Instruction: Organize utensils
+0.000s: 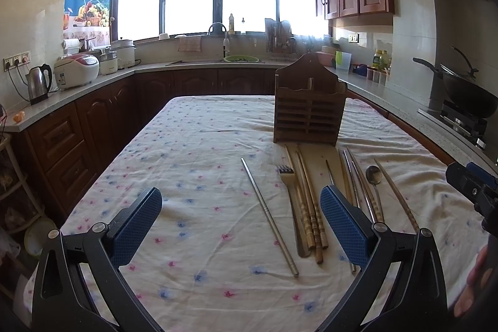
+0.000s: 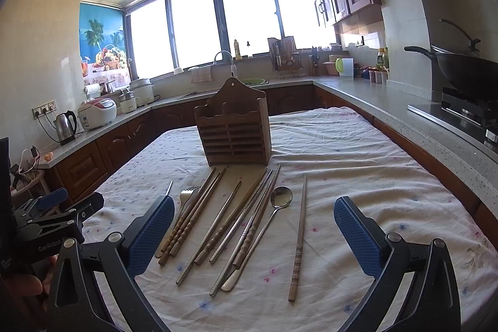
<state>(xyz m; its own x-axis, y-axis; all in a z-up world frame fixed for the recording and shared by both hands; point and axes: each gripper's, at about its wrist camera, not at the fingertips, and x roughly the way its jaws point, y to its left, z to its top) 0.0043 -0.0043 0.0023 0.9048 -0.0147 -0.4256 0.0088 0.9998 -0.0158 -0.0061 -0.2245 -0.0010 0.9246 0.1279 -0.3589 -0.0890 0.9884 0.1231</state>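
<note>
A wooden utensil holder (image 1: 308, 111) (image 2: 234, 129) stands upright on the cloth-covered table (image 1: 193, 145) (image 2: 342, 151). In front of it lie several wooden and metal chopsticks, a fork (image 1: 288, 176) (image 2: 187, 195) and a spoon (image 1: 373, 176) (image 2: 280, 198). One metal chopstick (image 1: 267, 213) lies apart at the left, one wooden chopstick (image 2: 299, 235) apart at the right. My left gripper (image 1: 241, 223) is open and empty above the near table. My right gripper (image 2: 253, 235) is open and empty over the utensils' handles.
Kitchen counters run along the left, back and right. A kettle (image 1: 39, 83) and rice cooker (image 1: 76, 70) stand left, a wok (image 1: 467, 95) on the stove right. The other gripper shows at the right edge of the left wrist view (image 1: 473, 185) and the left edge of the right wrist view (image 2: 53, 217).
</note>
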